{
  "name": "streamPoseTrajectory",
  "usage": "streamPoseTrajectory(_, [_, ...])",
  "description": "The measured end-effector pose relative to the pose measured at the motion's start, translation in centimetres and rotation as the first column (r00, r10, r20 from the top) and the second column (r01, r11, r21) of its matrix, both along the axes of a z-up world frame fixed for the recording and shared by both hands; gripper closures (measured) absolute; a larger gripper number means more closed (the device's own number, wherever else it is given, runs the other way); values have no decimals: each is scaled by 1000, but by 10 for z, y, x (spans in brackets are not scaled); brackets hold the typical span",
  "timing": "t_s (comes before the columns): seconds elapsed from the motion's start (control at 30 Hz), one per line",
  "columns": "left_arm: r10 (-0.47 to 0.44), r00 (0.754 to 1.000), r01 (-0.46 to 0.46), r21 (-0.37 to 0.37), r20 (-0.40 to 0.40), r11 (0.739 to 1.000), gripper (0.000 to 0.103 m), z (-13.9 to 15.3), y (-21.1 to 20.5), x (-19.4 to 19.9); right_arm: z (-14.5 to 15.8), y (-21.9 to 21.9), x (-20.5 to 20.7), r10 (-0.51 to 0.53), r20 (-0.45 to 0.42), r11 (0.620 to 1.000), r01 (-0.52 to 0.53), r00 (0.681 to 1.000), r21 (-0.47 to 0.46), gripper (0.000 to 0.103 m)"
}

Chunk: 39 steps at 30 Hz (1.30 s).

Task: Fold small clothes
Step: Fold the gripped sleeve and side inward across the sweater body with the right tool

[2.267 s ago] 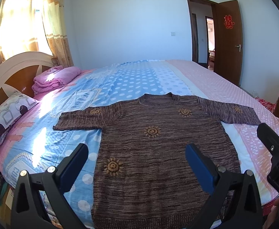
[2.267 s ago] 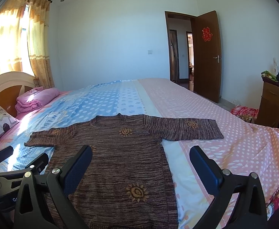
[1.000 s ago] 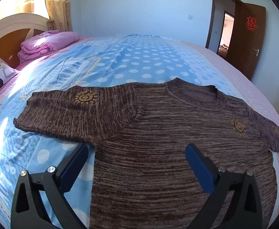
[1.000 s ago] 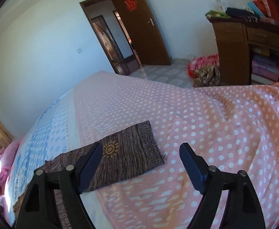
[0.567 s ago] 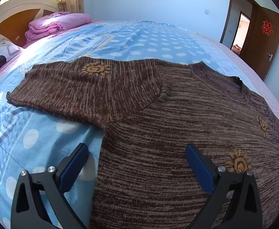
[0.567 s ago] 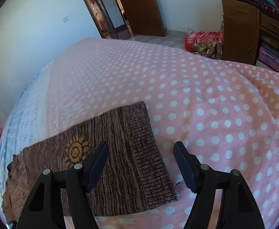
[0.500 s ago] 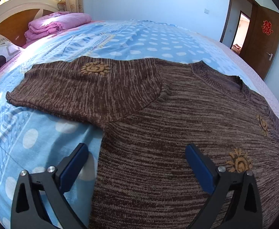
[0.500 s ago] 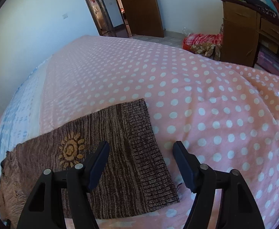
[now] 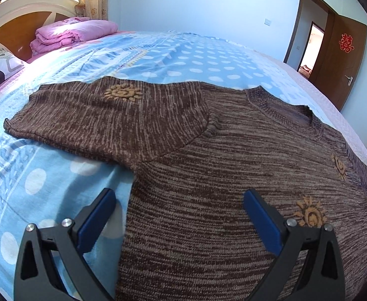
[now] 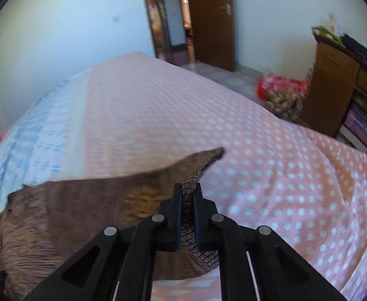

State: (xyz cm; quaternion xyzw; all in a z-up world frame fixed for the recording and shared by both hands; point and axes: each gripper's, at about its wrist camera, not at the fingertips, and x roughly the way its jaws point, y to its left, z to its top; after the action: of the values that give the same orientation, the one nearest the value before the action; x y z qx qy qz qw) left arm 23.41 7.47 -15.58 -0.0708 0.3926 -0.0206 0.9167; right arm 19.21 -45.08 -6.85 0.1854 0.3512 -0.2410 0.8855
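Observation:
A brown knit sweater (image 9: 208,165) with orange sun motifs lies flat on the bed, its left sleeve (image 9: 103,115) stretched out to the left. My left gripper (image 9: 180,208) is open just above the sweater's body, near the left armpit, holding nothing. In the right wrist view my right gripper (image 10: 188,190) is shut on the cuff of the right sleeve (image 10: 88,200) and holds it lifted off the pink dotted bedspread (image 10: 271,165). The view is motion-blurred.
The bed has a blue dotted cover (image 9: 32,175) on the left half. A folded pink blanket (image 9: 70,32) and a pillow (image 9: 0,70) lie by the headboard. A wooden dresser (image 10: 339,90) and an open door (image 10: 208,20) stand to the right.
My right gripper has closed on the right sleeve's cuff and raised it off the bed. My left gripper has barely moved and stays open.

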Motion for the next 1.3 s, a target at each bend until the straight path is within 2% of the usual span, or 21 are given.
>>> streamPoseTrajectory(0.13, [-3, 1000, 3, -13, 6, 1000, 0, 0, 2, -1, 35, 67, 28, 165, 76, 986, -166, 983, 10, 96])
streamPoseTrajectory(0.27, [-5, 1000, 5, -26, 12, 1000, 0, 0, 3, -2, 41, 151, 65, 337, 112, 939, -343, 935, 36, 96])
streamPoseTrajectory(0.4, [-6, 1000, 7, -33, 14, 999, 0, -1, 4, -2, 16, 245, 101, 464, 89, 883, -469, 881, 34, 96])
streamPoseTrajectory(0.53, [-9, 1000, 10, -40, 16, 999, 0, -1, 4, -1, -25, 310, 124, 533, 22, 846, -534, 846, 6, 96])
streamPoseTrajectory(0.7, [-13, 1000, 14, -52, 22, 999, 0, -1, 6, -2, -64, 342, 133, 575, -21, 818, -575, 818, 13, 94])
streamPoseTrajectory(0.77, [-14, 1000, 16, -61, 26, 998, 0, -1, 7, -3, -72, 342, 132, 621, -17, 782, -618, 783, 82, 86])
streamPoseTrajectory(0.8, [-15, 1000, 16, -63, 26, 998, 0, -1, 8, -3, -72, 343, 132, 642, 3, 761, -638, 767, 119, 76])
streamPoseTrajectory(0.87, [-16, 999, 18, -67, 28, 998, 0, -1, 8, -3, -59, 330, 117, 623, 99, 762, -631, 776, 144, 74])
streamPoseTrajectory(0.9, [-16, 999, 18, -69, 28, 997, 0, -1, 8, -3, -48, 314, 104, 585, 177, 779, -609, 791, 149, 74])
streamPoseTrajectory(0.97, [-17, 999, 19, -70, 28, 997, 0, -1, 8, -3, -36, 288, 84, 508, 222, 831, -541, 832, 127, 74])
streamPoseTrajectory(1.03, [-17, 999, 19, -69, 28, 997, 0, -1, 7, -3, -35, 267, 70, 469, 160, 872, -484, 869, 71, 74])
streamPoseTrajectory(1.13, [-16, 999, 18, -70, 29, 997, 0, -1, 8, -3, -49, 249, 55, 441, 64, 897, -442, 895, 7, 74])
streamPoseTrajectory(1.17, [-16, 999, 18, -70, 28, 997, 0, -1, 8, -3, -56, 242, 51, 427, 41, 904, -427, 903, 10, 74])
streamPoseTrajectory(1.27, [-16, 999, 18, -68, 27, 998, 0, -1, 8, -3, -84, 217, 45, 398, -18, 912, -394, 917, 116, 74])
streamPoseTrajectory(1.3, [-16, 1000, 18, -67, 26, 998, 0, -1, 8, -3, -88, 213, 44, 400, 6, 909, -397, 917, 125, 74])
